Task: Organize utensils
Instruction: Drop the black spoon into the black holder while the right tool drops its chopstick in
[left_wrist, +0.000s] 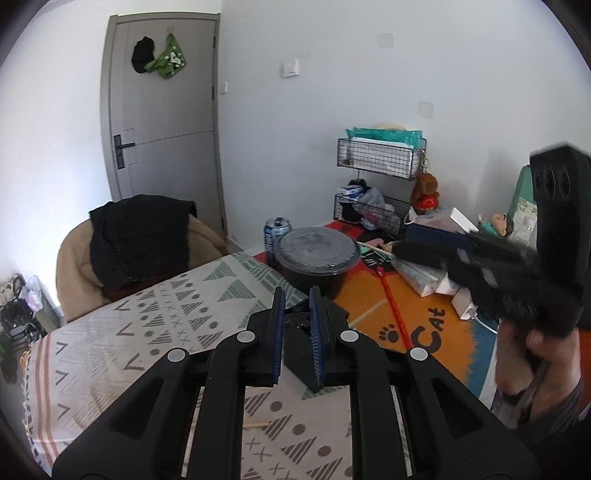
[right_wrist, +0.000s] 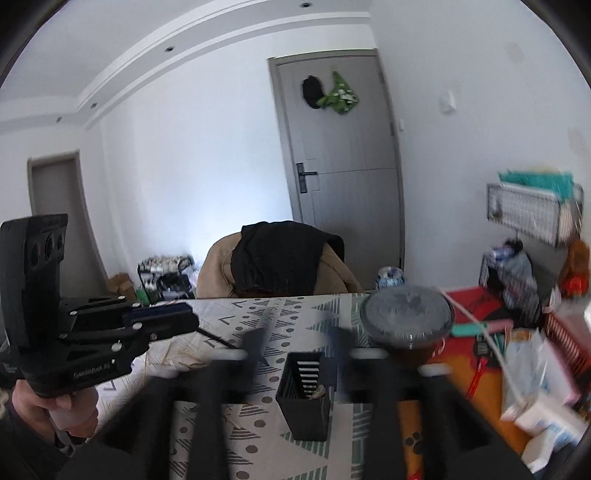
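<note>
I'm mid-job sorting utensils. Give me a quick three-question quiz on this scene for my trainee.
1. True or false: the dark bowl has its lid on.
2. What stands right behind that bowl, toward the door? A: a drink can. B: a mug. C: a kettle.
3. Fill in: the right hand-held gripper has its jaws ____.

Key: 1 true; 2 A; 3 open.

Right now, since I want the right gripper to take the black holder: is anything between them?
Nothing visible. The holder stands on the cloth directly between the right gripper's open fingers; the lidded bowl sits behind it to the right, apart.
</note>
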